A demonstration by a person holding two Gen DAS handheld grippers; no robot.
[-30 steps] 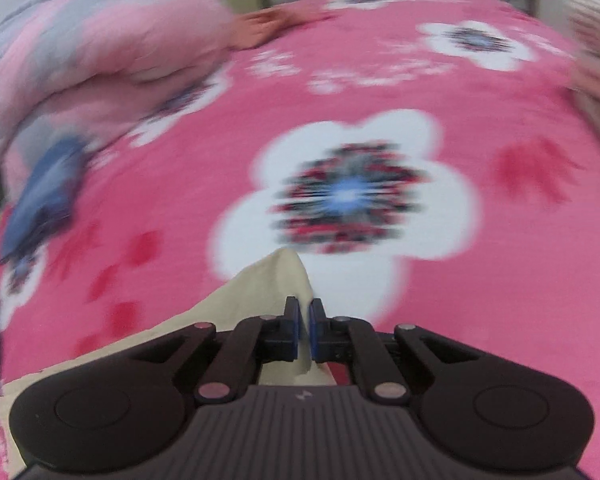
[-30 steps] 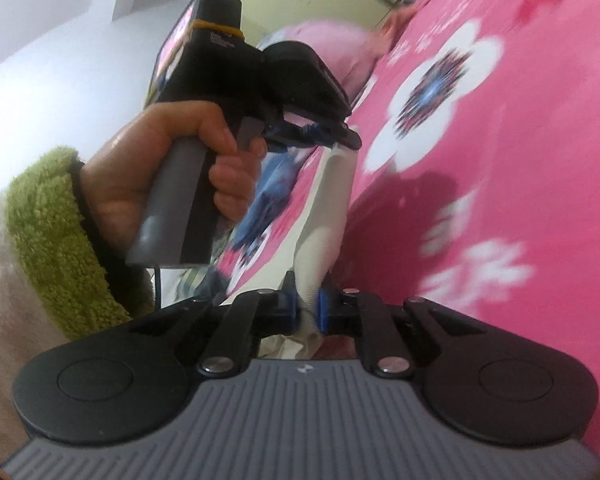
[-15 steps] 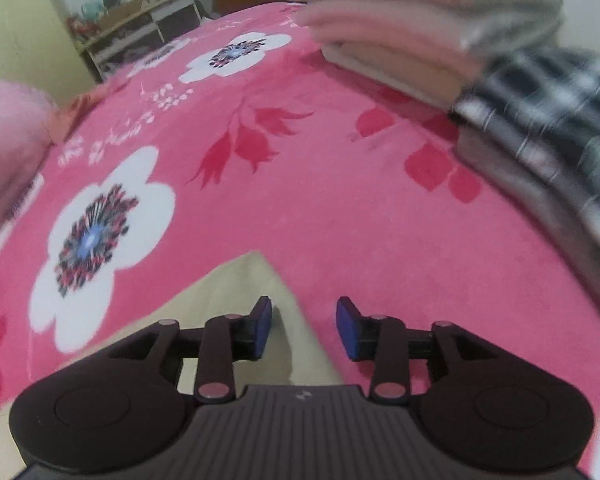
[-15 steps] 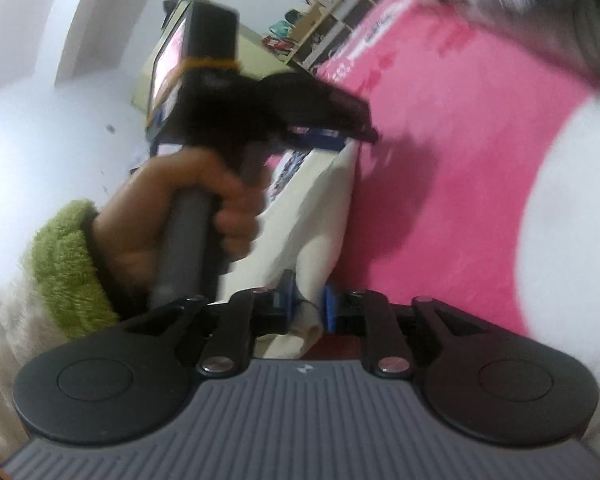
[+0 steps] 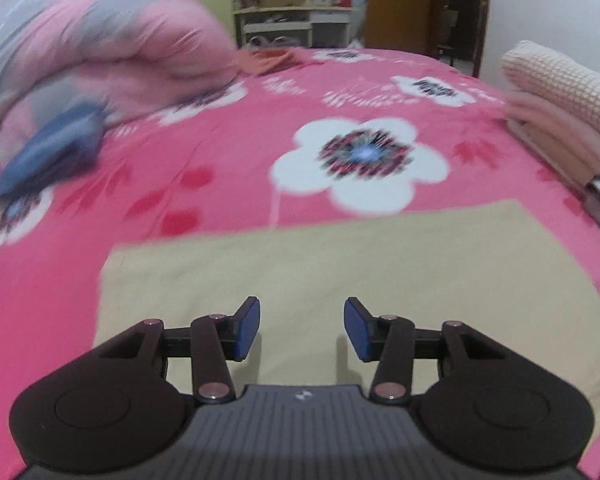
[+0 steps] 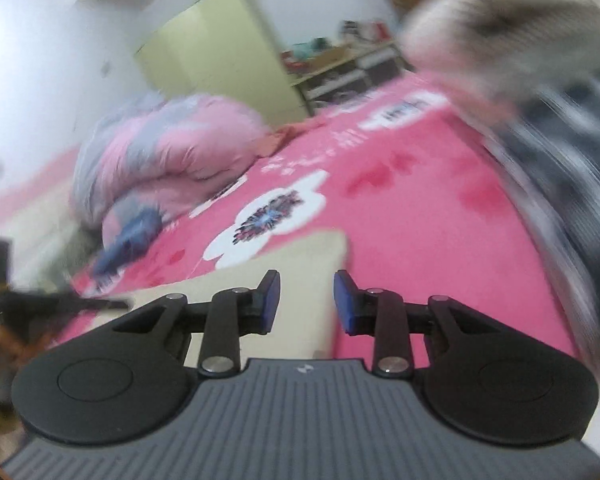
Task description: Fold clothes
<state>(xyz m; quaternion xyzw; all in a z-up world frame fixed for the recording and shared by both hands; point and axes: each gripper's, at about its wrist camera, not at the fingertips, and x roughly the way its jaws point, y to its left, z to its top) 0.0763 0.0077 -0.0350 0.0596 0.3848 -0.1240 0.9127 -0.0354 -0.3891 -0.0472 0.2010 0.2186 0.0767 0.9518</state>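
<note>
At the bottom of the left wrist view the left gripper (image 5: 302,330) hangs with a clear gap between its blue pads; its jaws are opening and nothing is gripped between them. Directly under and beyond it lies the cream cloth (image 5: 340,264), spread flat as a neat rectangle across the lower middle of the frame, its far edge straight and its corners squared. That flatness suggests a fold has just been laid down, which would explain why the pads stand clear above the fabric.

In the right wrist view the right gripper (image 6: 303,300) sits low and centre, jaws opening too and narrower than the left pair, with nothing pinched. The cloth's right corner (image 6: 324,252) shows just past its left pad, so this gripper hovers over the garment's edge. The other gripper appears blurred at the left edge of that frame.

Beyond the cloth stretches the pink flowered bedspread (image 5: 220,152), serving as the folding surface. At the right edge sits a stack of folded clothes (image 5: 560,120), probably finished pieces kept out of the way. In the upper left a bundled pink and grey quilt (image 5: 100,60) is pushed aside, and shelves (image 5: 292,20) stand against the far wall.
</note>
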